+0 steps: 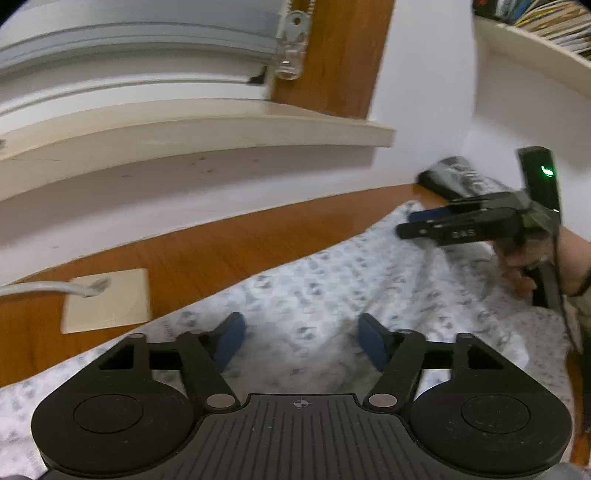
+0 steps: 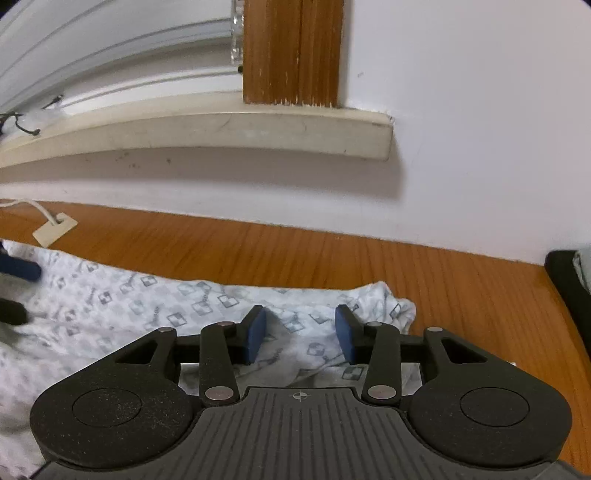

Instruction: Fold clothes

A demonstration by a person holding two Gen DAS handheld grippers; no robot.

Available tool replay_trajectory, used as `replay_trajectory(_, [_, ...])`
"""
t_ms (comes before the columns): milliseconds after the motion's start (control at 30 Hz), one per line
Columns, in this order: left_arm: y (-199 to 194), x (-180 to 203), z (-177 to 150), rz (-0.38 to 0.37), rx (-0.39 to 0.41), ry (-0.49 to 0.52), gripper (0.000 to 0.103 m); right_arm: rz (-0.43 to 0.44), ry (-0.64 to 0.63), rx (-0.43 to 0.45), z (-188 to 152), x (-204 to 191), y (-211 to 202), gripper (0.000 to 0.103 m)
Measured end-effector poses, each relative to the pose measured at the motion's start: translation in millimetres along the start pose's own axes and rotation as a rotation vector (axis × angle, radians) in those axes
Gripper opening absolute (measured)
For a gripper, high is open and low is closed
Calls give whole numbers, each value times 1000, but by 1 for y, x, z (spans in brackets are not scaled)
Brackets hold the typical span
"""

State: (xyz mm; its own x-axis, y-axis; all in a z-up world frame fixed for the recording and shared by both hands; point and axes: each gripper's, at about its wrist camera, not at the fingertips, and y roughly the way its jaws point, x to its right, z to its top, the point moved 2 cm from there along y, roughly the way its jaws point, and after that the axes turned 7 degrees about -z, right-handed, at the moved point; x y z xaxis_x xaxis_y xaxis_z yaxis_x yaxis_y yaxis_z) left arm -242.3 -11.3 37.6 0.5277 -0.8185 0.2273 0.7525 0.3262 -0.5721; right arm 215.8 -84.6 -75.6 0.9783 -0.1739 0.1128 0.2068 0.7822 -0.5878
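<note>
A white garment with a grey checker print (image 1: 332, 280) lies spread on the wooden table (image 1: 229, 243). My left gripper (image 1: 301, 339) hovers low over its near part, the blue pads (image 1: 231, 338) far apart with only flat cloth under them. My right gripper (image 2: 300, 338) stands over the garment's bunched right end (image 2: 384, 306), its pads apart and a soft ridge of cloth lying between them without being pressed. The right gripper (image 1: 408, 223), held by a hand (image 1: 524, 266), also shows in the left wrist view. The left gripper's fingertips (image 2: 18, 271) peek in at the left edge of the right wrist view.
A cream wall plate with a white cable (image 1: 107, 301) lies on the table's far left. A window sill (image 2: 221, 133) juts from the white wall above. A black object (image 2: 569, 291) sits at the table's right end, under a shelf of books (image 1: 535, 22).
</note>
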Motion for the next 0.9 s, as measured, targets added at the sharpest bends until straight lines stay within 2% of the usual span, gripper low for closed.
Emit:
replay_trajectory(100, [-24,-10,-1,11,35,-64,76,-1,-16,22,-1,-1,-4,44])
replay_trajectory(200, [-63,-24,-2,71,71,-89,77,-5,-65,36,1,-6,-19,45])
replay_trajectory(300, [-112,-46,-12,140,97,-125,77,79,-74,62,6,-20,-34,45])
replay_trajectory(400, [-158,-69,-35,247,92,-147,75,142,-95,67,8,-43,-42,45])
replay_trajectory(500, [-195,-87,-61,324,91,-193,68,202,-128,63,6,-63,-44,50])
replay_trajectory(567, [-218,-96,-78,356,97,-234,56,215,-139,55,0,-71,-44,51])
replay_trajectory(633, [-235,-100,-95,385,104,-266,50,209,-138,49,-6,-74,-41,51])
replay_trajectory(700, [-250,-102,-108,398,119,-297,46,200,-125,43,-13,-73,-39,54])
replay_trajectory(767, [-255,-101,-113,389,134,-321,45,198,-110,47,-15,-69,-41,58])
replay_trajectory(900, [-258,-96,-115,377,158,-347,48,168,-134,55,-16,-74,-42,59])
